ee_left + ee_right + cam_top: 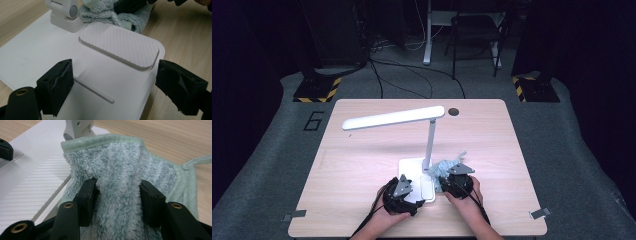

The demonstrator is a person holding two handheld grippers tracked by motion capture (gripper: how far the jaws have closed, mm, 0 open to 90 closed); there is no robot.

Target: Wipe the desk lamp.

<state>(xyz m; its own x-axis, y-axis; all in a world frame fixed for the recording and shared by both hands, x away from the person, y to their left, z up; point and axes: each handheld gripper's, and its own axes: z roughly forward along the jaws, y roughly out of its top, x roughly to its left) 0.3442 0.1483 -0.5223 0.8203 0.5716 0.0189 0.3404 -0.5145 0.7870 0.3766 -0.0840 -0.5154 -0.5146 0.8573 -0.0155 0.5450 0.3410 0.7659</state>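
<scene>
A wooden table (362, 165) is bearing a white desk lamp (428, 135), whose flat base (50, 57) is lying directly under and ahead of the left gripper (113, 82). That gripper's jaws are standing wide apart, straddling the base's near corner without pressing on it. Just to its right, the right gripper (117, 195) is clamping a raised fold of a pale green fluffy cloth (120, 177), which is bunching against the lamp's stem and the base's edge, ahead of that gripper.
</scene>
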